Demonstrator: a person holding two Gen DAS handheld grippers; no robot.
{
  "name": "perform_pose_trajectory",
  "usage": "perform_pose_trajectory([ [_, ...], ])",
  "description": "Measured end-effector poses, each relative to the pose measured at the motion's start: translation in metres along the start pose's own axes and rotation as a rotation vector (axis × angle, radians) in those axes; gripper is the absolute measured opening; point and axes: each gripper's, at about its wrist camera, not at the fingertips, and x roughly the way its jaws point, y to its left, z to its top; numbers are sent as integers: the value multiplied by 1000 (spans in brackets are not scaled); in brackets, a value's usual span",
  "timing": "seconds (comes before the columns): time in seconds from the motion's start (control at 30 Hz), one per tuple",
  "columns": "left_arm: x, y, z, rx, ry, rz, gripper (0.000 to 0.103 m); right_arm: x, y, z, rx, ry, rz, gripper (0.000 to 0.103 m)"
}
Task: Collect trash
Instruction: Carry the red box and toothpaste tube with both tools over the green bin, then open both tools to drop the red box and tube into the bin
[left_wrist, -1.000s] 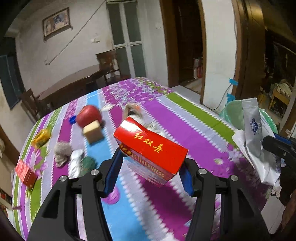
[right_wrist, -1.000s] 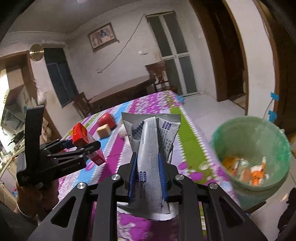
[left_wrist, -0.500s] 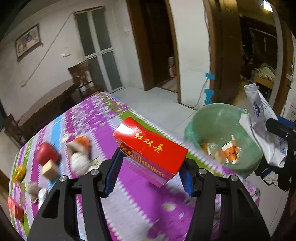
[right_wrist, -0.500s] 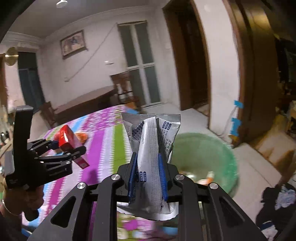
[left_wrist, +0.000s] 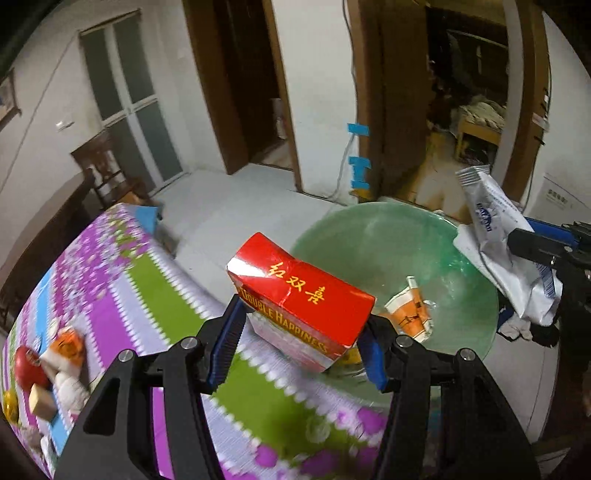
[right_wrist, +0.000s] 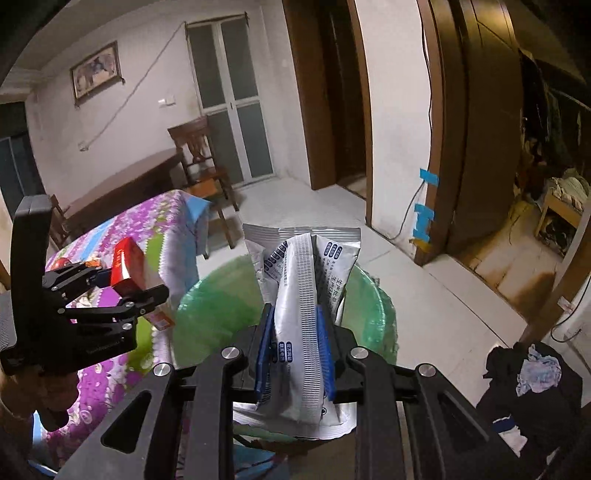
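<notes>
Both grippers have swung away from the middle of the striped purple, green and blue tablecloth (left_wrist: 155, 295) toward the round green plastic waste bin (left_wrist: 388, 240), which a second ago sat at the far right edge of the left wrist view and now fills its centre right.

Left gripper (left_wrist: 301, 332) stands about half open, its blue pads pressed against the two ends of the red cardboard cigarette box printed "Double Happiness" (left_wrist: 303, 295); the box hangs over the near rim of the bin, at the table's edge. Right gripper (right_wrist: 295, 354) is nearly closed, pinching the silver and white foil sachet with blue print (right_wrist: 303, 295), which stands upright in the lower centre of its view with the bin directly behind and below it. Neither grip has changed since the earlier frames.

Some of the task looks done: an orange and white paper cup (left_wrist: 410, 314) and other scraps already lie at the bottom of the bin. Two pieces are in transit and not yet released. More things remain at the lower left of the left wrist view, among them a red apple (left_wrist: 27, 365), a tan block (left_wrist: 42, 400) and crumpled wrappers (left_wrist: 68, 350); which of these count as trash I cannot tell.
</notes>
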Motion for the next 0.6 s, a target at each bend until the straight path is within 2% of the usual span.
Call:
perform_pose_trajectory([
  [0.17, 18, -7, 9, 22, 25, -69, 55, 14, 2, 2, -9, 30, -7, 24],
  [0.23, 23, -4, 11, 6, 44, -151, 55, 21, 2, 3, -10, 43, -8, 24],
  [0.33, 30, 1, 17, -15, 52, -233, 55, 30, 4, 2, -11, 58, -10, 24],
  [0.47, 37, 2, 20, -9, 41, -253, 55, 45, 6, 5, -11, 70, -6, 24],
  [0.5, 38, 2, 20, -3, 44, -247, 59, 48, 7, 6, -16, 72, 0, 28],
  [0.53, 41, 1, 20, 2, 57, -214, 67, 51, 8, 7, -21, 70, -8, 33],
  [0.57, 42, 1, 20, 0, 60, -174, 82, 55, 9, 7, -25, 63, -31, 50],
  [0.6, 40, 1, 18, -3, 50, -160, 83, 57, 8, 8, -26, 56, -39, 58],
])
